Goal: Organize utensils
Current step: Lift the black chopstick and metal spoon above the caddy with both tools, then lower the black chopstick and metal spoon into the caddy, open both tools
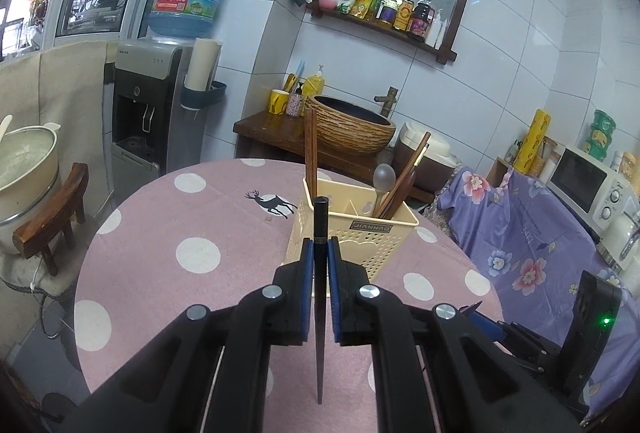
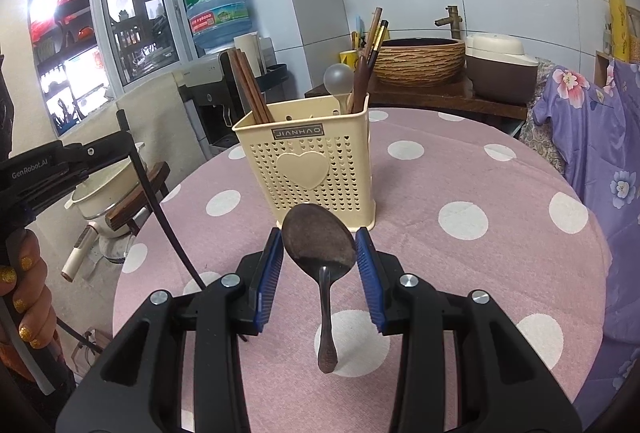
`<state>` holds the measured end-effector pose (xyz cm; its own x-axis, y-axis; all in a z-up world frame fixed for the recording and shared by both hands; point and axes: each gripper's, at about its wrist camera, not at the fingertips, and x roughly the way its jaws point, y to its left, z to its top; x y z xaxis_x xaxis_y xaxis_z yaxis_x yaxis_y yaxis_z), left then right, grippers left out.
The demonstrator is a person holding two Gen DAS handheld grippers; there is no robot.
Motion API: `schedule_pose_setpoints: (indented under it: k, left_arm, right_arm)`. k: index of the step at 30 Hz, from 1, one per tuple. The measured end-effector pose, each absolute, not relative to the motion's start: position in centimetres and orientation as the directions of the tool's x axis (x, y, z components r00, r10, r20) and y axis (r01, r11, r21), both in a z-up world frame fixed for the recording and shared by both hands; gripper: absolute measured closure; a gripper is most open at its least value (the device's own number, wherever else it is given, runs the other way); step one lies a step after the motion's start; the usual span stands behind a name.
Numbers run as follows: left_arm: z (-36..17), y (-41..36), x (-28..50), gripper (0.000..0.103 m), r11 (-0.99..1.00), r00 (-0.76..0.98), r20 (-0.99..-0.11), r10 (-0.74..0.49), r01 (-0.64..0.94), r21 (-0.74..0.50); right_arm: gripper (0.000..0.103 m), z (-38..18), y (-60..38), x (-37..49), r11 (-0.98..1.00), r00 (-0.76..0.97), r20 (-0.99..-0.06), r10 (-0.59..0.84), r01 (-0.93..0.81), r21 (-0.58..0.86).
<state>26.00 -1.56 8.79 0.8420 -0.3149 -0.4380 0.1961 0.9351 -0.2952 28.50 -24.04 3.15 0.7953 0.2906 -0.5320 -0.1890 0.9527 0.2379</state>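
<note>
A cream perforated utensil holder [image 1: 360, 229] [image 2: 308, 161] stands on the round table. Brown chopsticks [image 1: 311, 153] [image 2: 248, 89] fill one compartment; a pale spoon [image 1: 383, 177] and more dark utensils lean in another. My left gripper [image 1: 320, 245] is shut on a black chopstick [image 1: 320, 297], held just in front of and above the holder's near rim. In the right wrist view that chopstick [image 2: 160, 209] slants down from the left gripper [image 2: 92, 153] at the left edge. My right gripper [image 2: 319, 237] is shut on the bowl of a dark spoon [image 2: 326, 313], handle hanging toward the camera, short of the holder.
The table wears a pink polka-dot cloth [image 1: 192, 233] [image 2: 460, 193]. A pot on a wooden stool [image 1: 24, 169] sits off its left edge, a water dispenser [image 1: 148, 105] beyond. A purple floral cover [image 1: 532, 233] lies to the right. A person's hand [image 2: 24, 273] grips the left tool.
</note>
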Motion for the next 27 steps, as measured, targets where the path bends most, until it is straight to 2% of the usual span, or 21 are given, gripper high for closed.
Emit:
schedule_pose_setpoints:
  k: [8,13,21,27]
  left_arm:
    - [11.7,-1.4,26.7,0.095,0.925,0.851,-0.393,-0.347,0.244,-0.291]
    - [16.3,-1.6,28.6,0.095,0.908,0.858,-0.338,-0.387,0.291,-0.302]
    - [23.4,-2.6,32.9,0.095,0.940,0.929,-0.232,-0.290,0.231,-0.251]
    - [21.9,-3.6,37.2,0.095,0.953,0.934,-0.253,-0.252,0.195,-0.231]
  right_arm:
    - [0.065,6.7,-23.8,29.8,0.943,0.811,-0.487,0.325,-0.240,0.231]
    - [0.065,11.8,-23.2,32.2,0.944,0.854,-0.407,0.324,-0.265,0.194]
    - [0.065,19.0,-22.6,38.3,0.953,0.908,-0.304,0.287,-0.237,0.190]
    - [0.065,17.7,-22.2,42.1,0.962,0.914,-0.322,0.248,-0.193,0.194]
